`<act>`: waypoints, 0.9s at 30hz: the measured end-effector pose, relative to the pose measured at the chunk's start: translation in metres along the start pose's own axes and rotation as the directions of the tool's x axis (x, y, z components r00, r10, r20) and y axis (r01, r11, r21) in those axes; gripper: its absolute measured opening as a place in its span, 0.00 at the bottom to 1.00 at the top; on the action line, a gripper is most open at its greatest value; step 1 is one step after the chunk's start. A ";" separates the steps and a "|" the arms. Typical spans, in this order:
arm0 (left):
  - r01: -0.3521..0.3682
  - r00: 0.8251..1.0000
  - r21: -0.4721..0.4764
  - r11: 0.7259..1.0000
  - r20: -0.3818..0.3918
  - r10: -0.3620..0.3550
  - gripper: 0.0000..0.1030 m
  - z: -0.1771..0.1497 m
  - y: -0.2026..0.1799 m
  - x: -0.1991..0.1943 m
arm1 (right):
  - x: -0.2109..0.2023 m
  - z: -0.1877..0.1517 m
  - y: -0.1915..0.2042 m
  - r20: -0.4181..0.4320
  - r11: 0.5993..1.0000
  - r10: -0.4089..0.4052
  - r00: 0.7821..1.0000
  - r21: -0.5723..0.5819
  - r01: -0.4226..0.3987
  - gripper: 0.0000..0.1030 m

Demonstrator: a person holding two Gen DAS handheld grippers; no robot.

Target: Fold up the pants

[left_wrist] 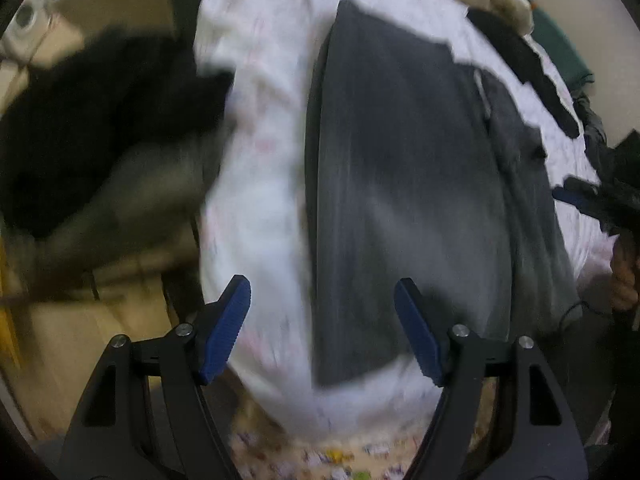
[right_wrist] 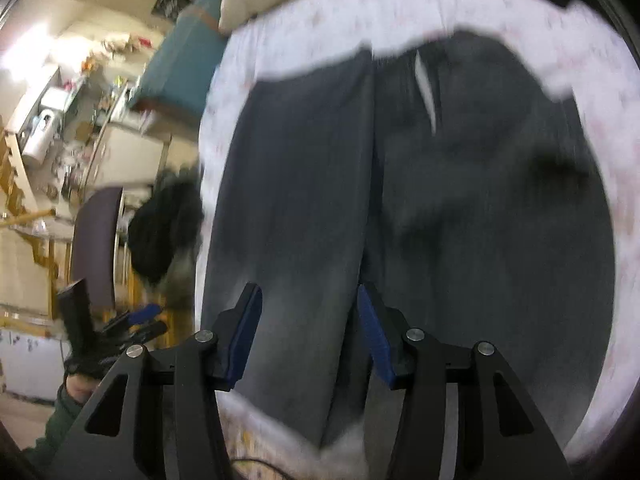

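- Left wrist view: off the bed's left edge sits a dark heap (left_wrist: 100, 120); blur keeps me from naming it.
- My left tongs (left_wrist: 322, 328) stand apart with nothing between the blue pads (left_wrist: 224, 332), hanging over the bed sheet (left_wrist: 260, 200) and the pants' near edge.
- The pants (left_wrist: 400, 200) lie flat on the sheet, grey, one leg laid over the other, so I judge the lengthwise fold done.
- Far right in this view, my right tongs (left_wrist: 576, 196) hang beside the pants, clear of the cloth.
- Right wrist view: the left tongs (right_wrist: 144, 318) show at the left, off the bed, with my sleeve (right_wrist: 60, 412) below.
- My right tongs (right_wrist: 310, 336) are apart too, holding nothing, over the pants (right_wrist: 460, 220) near the hem end.
- The leg seam runs up from between the pads; a pale strip (right_wrist: 426, 88) lies near the waist.
- Both tongs free over flat cloth suggests I'm repositioning for a crosswise fold; that is my guess only.
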State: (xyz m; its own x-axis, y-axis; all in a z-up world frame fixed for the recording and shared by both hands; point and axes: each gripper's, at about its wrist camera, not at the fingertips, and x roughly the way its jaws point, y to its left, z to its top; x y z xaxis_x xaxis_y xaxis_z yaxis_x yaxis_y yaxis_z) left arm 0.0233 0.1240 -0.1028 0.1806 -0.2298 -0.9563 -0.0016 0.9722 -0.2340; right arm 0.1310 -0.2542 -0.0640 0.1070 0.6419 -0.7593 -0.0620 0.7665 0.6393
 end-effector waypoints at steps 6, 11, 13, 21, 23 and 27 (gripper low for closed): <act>-0.011 0.998 0.044 0.999 -0.060 0.013 0.69 -0.038 -0.012 0.028 | 0.035 -0.072 0.003 -0.156 0.999 -0.037 0.987 -0.012 0.036 0.50; -0.050 0.997 0.074 0.996 -0.059 0.055 0.64 -0.047 -0.024 0.038 | 0.074 -0.103 -0.011 -0.212 0.997 -0.007 0.977 0.076 0.024 0.50; -0.047 0.994 0.093 0.995 -0.096 0.056 0.40 -0.048 -0.028 0.047 | 0.080 -0.111 -0.007 -0.227 0.998 -0.035 0.973 0.035 0.044 0.49; -0.004 0.996 0.105 0.994 -0.094 0.014 0.01 -0.050 -0.027 0.043 | 0.043 -0.108 0.014 -0.173 0.995 0.008 0.985 -0.093 -0.024 0.02; 0.010 0.996 0.102 0.995 -0.084 -0.002 0.01 -0.053 -0.026 0.039 | 0.019 -0.108 0.021 -0.136 0.991 0.026 0.990 -0.129 -0.044 0.02; -0.012 0.997 0.145 0.989 -0.071 0.022 0.01 -0.058 -0.034 0.035 | -0.011 -0.100 -0.002 -0.077 0.998 -0.008 0.997 -0.057 0.003 0.02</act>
State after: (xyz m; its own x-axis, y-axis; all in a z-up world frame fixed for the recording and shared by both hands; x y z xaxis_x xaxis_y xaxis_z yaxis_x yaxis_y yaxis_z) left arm -0.0272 0.0802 -0.1385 0.1098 -0.2109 -0.9713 0.1387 0.9709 -0.1951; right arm 0.0304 -0.2603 -0.0694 0.0308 0.6358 -0.7712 -0.1182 0.7685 0.6289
